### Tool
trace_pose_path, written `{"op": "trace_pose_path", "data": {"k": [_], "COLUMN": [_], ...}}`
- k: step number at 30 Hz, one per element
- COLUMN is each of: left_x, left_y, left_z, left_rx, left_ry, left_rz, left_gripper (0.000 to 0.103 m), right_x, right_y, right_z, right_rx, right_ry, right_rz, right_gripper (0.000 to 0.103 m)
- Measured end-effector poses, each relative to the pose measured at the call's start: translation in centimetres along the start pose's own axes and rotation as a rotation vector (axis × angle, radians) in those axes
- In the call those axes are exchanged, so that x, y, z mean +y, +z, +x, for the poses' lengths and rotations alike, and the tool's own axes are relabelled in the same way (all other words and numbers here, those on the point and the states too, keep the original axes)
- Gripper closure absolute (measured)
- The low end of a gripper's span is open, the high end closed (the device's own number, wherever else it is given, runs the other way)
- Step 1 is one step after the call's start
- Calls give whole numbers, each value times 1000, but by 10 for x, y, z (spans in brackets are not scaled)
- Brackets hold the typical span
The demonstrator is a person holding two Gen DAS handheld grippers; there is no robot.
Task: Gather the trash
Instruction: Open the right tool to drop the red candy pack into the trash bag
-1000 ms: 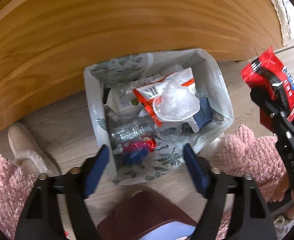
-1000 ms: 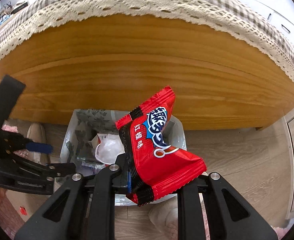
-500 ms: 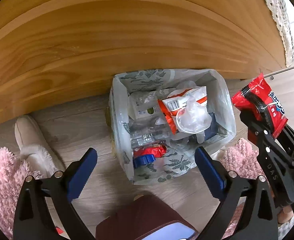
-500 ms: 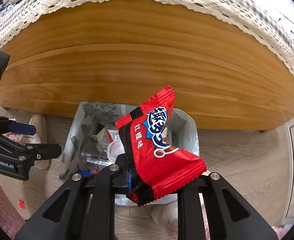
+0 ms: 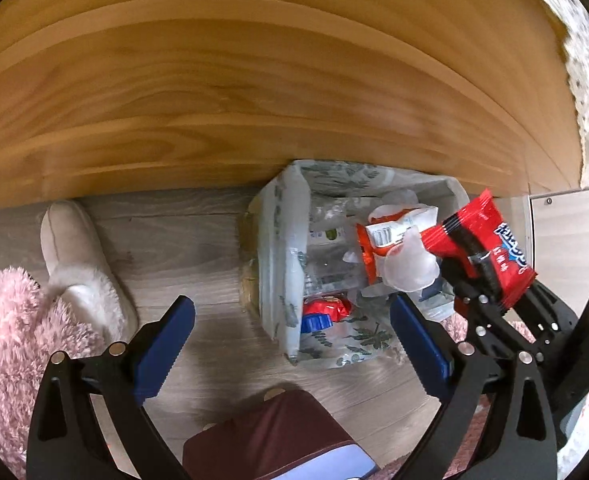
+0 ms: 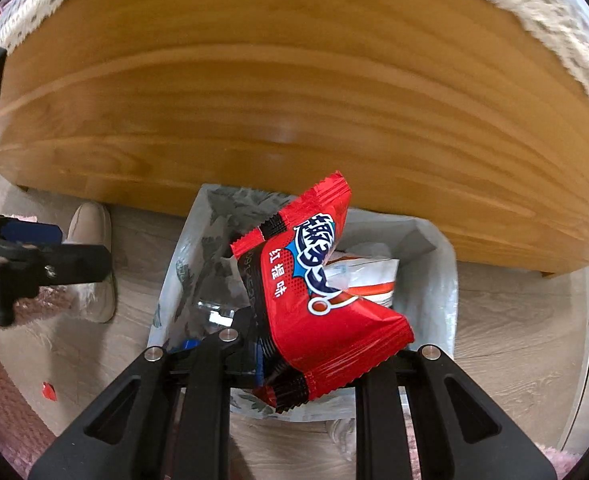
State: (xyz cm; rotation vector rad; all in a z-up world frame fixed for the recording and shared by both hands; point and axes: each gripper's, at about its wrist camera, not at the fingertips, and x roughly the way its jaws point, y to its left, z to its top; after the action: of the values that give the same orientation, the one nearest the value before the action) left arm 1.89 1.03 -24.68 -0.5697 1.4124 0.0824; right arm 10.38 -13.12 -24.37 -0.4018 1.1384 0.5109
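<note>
A bin lined with a leaf-print plastic bag [image 5: 282,240] [image 6: 174,276] stands on the floor under the table's edge. It holds an orange-and-white packet [image 5: 378,236], a clear plastic cup [image 5: 410,268], a crushed bottle and a red wrapper with a blue cap [image 5: 318,320]. My right gripper [image 6: 254,344] is shut on a red snack packet [image 6: 314,292] and holds it above the bin's opening. In the left wrist view the same packet [image 5: 490,248] hangs over the bin's right side. My left gripper [image 5: 290,324] is open and empty, above the floor at the bin's near left.
The wooden table edge [image 6: 294,100] with a lace-trimmed cloth [image 6: 566,40] overhangs the bin's far side. A beige slipper [image 5: 78,264] and pink fuzzy fabric [image 5: 6,328] lie left, a maroon object [image 5: 270,436] near. A red scrap [image 6: 48,390] lies on the floor.
My left gripper's jaws spread wider and it drifted left, off the bin. My right gripper carried the red packet lower and in over the bin.
</note>
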Motion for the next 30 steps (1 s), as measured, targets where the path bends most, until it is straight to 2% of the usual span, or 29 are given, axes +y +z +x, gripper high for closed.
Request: {"op": "trace_pose_path", "data": {"k": [11, 30], "left_x": [10, 14], "left_y": [2, 1], "left_z": [-8, -5], "left_rx": [-29, -17], "left_ry": [-15, -7], "left_rz": [-42, -49], "left_gripper": [8, 8], "right_x": [11, 6], "right_y": [10, 12], "right_z": [7, 8], "right_rx": [29, 60], "right_ry": [10, -10], "right_rz": [-16, -10], "right_gripper": [84, 83]}}
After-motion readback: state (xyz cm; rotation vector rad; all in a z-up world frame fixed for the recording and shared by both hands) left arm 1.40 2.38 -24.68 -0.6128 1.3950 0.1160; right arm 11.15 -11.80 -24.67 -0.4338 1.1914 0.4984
